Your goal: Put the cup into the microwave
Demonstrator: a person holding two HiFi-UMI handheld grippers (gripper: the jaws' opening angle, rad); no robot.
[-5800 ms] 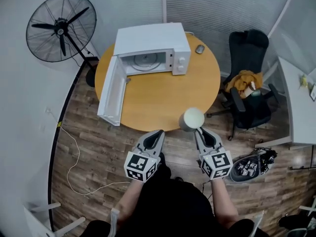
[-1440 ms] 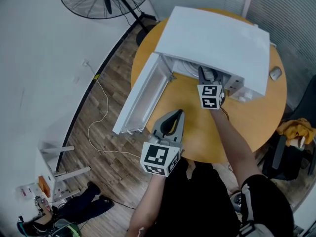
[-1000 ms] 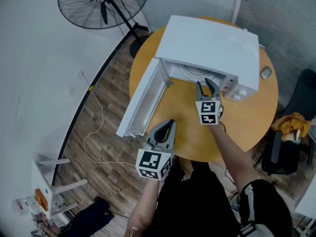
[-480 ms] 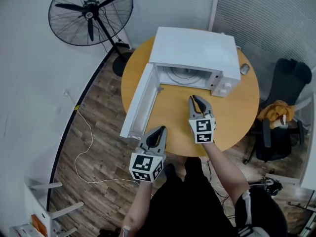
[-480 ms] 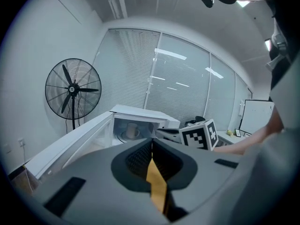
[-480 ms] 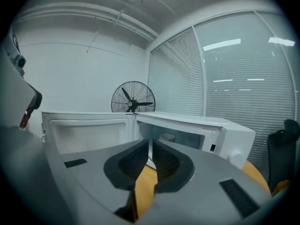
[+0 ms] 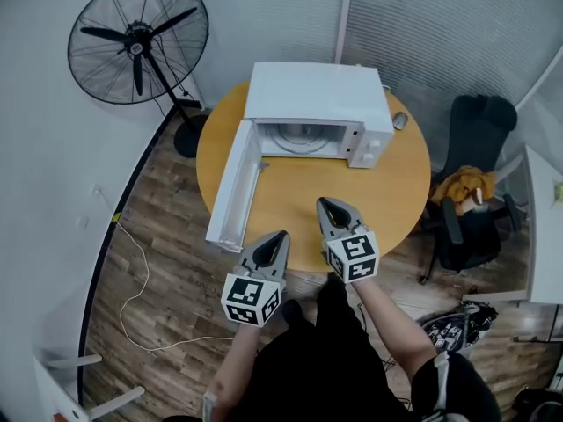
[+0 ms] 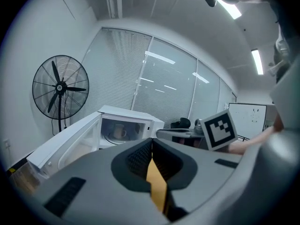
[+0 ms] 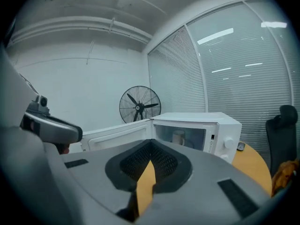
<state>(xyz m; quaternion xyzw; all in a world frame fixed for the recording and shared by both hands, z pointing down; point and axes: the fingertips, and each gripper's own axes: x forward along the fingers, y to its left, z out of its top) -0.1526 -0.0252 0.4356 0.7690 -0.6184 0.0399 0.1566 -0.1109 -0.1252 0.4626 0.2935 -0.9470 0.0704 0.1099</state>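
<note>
Nearest you, both tongs hang at the near rim of the round orange bench point(image 7: 290, 196), over wood flooring point(image 7: 167, 271). Your left tongs point(image 7: 280, 234) have their jaws pressed together on nothing, and your right tongs point(image 7: 324, 203) are likewise closed and empty. A bare stretch of benchtop lies between them and the white microwave point(image 7: 317, 95). Its door point(image 7: 230, 185) stands swung out along the bench's left side, about to the rim. The cup point(image 9: 178, 137) sits inside the cavity; only the two gripper views show it, not the head view. Farther off are a mouse point(image 7: 400, 120) just right of the microwave, an office chair point(image 7: 471, 148) to the right, a standing fan point(image 7: 136, 40) to the left and blinds behind.
</note>
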